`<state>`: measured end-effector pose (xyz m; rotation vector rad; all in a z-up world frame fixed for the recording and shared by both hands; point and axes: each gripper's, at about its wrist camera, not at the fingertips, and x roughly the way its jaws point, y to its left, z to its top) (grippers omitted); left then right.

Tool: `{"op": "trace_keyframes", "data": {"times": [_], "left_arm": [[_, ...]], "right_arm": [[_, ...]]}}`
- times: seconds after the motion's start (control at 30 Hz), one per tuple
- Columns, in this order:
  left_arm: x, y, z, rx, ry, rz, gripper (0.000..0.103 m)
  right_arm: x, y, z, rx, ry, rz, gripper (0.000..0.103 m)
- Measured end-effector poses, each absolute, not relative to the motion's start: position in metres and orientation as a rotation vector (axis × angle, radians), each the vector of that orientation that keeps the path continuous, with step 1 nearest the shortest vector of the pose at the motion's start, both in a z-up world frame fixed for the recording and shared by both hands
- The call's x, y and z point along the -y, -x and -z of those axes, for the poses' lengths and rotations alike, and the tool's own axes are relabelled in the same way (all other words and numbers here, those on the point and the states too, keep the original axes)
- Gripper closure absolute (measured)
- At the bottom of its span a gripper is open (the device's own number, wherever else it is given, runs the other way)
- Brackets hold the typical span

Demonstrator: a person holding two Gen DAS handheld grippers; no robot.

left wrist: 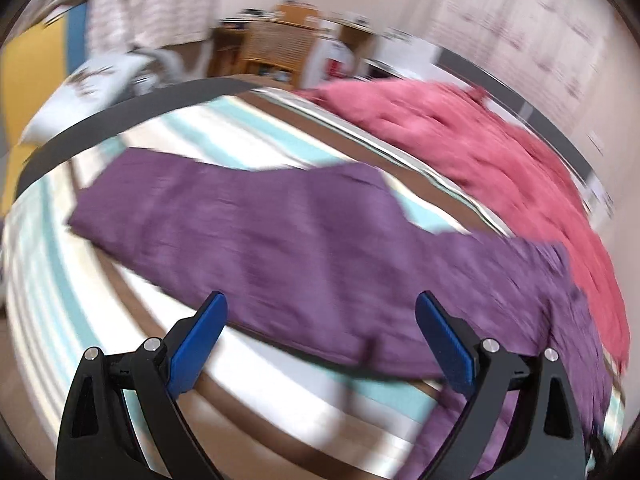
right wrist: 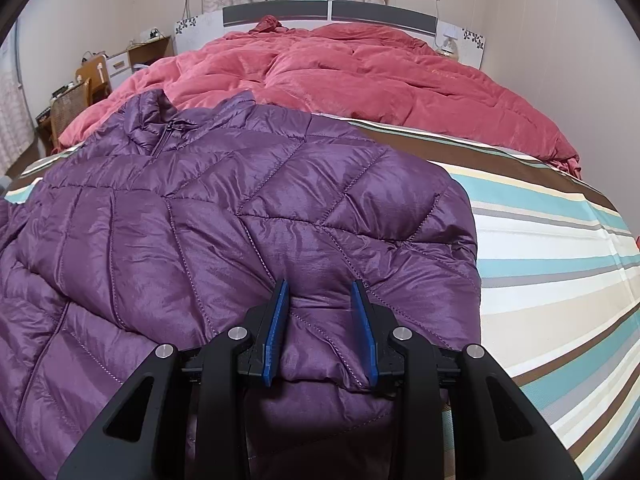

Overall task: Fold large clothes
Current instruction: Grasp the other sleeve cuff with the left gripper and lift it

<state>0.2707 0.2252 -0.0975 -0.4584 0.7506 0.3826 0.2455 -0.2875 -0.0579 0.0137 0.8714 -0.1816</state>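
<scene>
Right gripper pinning the hem of a purple puffer jacket on the bed while the left one hangs free over its sleeve

The purple quilted puffer jacket (right wrist: 224, 216) lies front-up on the striped bedsheet (right wrist: 560, 248), collar toward the crumpled pink duvet (right wrist: 360, 68) that covers the head end of the bed. The right gripper (right wrist: 322, 304) is clamped on a puffed fold at the jacket's lower edge, the padding bulging between its blue pads, which I judge anchors the garment so it will not slide as the far side is worked. The left gripper (left wrist: 320, 320), seen in a blurred view, has its jaws spread wide with nothing between them, above a long flat purple sleeve (left wrist: 224, 216) stretched out over the sheet; it looks free to reach for the next fold
</scene>
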Motion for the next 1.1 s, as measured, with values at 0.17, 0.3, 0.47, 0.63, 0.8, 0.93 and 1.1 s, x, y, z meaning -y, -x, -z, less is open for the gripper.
{"op": "trace_keyframes", "data": {"times": [0.17,0.3,0.47,0.63,0.8,0.93,1.1], "left_arm": [[-0.29,-0.261,0.112,-0.737,0.576,-0.536,0.02],[-0.335,-0.256,0.136,-0.761,0.769,-0.617,0.034],[-0.361,-0.256,0.154,-0.698,0.907,-0.628,0.037],[-0.38,-0.258,0.17,-0.591,1.06,-0.623,0.046],[-0.387,-0.264,0.183,-0.595,1.119,-0.666,0.087],[-0.378,-0.265,0.18,-0.577,1.077,-0.676,0.094],[-0.363,-0.261,0.15,-0.526,0.95,-0.696,0.096]], "right_arm": [[0.287,-0.246,0.057,-0.871,-0.003,0.192,0.069],[0.287,-0.247,0.057,-0.87,-0.003,0.192,0.069],[0.287,-0.246,0.058,-0.87,-0.002,0.192,0.069],[0.287,-0.246,0.058,-0.869,-0.003,0.191,0.069],[0.288,-0.246,0.058,-0.869,0.003,0.194,0.069],[0.288,-0.246,0.058,-0.869,0.006,0.196,0.069],[0.289,-0.245,0.058,-0.866,0.012,0.199,0.069]]}}
